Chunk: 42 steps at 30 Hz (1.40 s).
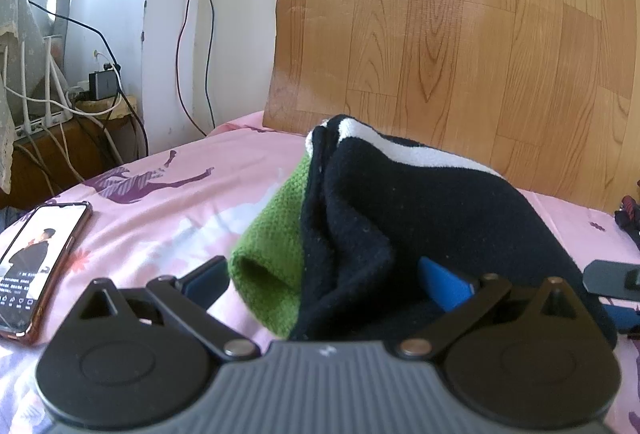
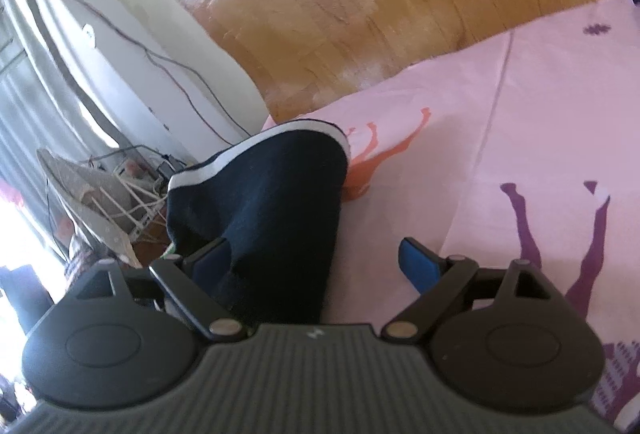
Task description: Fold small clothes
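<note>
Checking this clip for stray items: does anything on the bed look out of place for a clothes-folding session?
Yes. A phone lies on the pink sheet left of the dark garment, its screen lit, close to the left tongs. It is no part of the folding. The garment itself is bunched, with a green cuff sticking out.

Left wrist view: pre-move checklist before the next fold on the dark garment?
1. Dark garment lies between the left gripper fingers: ok.
2. Left pads pressing the cloth: cannot tell.
3. Right gripper open, cloth by one finger only: ok.
4. Green sleeve sticks out from under the fold: not ok.
5. Phone on the pink sheet, apart from the garment: ok.
</note>
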Motion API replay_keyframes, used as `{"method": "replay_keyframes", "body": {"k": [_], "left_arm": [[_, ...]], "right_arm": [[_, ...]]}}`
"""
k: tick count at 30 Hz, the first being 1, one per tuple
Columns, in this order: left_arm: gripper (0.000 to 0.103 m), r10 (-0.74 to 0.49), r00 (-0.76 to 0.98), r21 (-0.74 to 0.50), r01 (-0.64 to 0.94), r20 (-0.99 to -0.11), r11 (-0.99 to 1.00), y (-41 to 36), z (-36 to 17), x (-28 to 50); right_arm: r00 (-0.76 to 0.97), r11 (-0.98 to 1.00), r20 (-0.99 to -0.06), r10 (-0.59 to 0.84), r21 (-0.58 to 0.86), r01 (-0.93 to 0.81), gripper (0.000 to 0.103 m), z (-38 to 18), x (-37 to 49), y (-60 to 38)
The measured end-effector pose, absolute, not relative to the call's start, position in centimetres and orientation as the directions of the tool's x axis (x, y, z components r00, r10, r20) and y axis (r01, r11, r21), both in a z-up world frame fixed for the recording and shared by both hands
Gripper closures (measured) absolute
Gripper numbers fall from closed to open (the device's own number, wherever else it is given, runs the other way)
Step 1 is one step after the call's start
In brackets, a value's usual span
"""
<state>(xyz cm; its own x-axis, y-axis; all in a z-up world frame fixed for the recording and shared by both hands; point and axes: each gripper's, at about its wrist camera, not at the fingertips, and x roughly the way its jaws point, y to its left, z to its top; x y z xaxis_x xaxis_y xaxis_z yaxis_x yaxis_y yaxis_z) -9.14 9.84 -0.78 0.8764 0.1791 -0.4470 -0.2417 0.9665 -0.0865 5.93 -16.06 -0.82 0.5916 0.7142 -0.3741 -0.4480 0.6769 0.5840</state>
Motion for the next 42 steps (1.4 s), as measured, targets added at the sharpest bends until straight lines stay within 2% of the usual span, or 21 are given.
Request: {"method": "replay_keyframes", "body": {"k": [12,42], "left_arm": [[0.0,0.17,0.88,-0.08,-0.228,-0.444,0.97,10.0,-0.8,-9.4],[0.0,0.126,0.883,-0.121,-0.201,-0.453,0.972,10.9,-0.9,-9.3]], "right_arm": [[0.577,0.681,-0.386,0.72,0.551,-0.482,0.009,-0.5,5.7,-15.6],[0.567,0.668,-0.382,0.73,0.574,-0.474,0.008,-0.6,6.3,-16.1]]}}
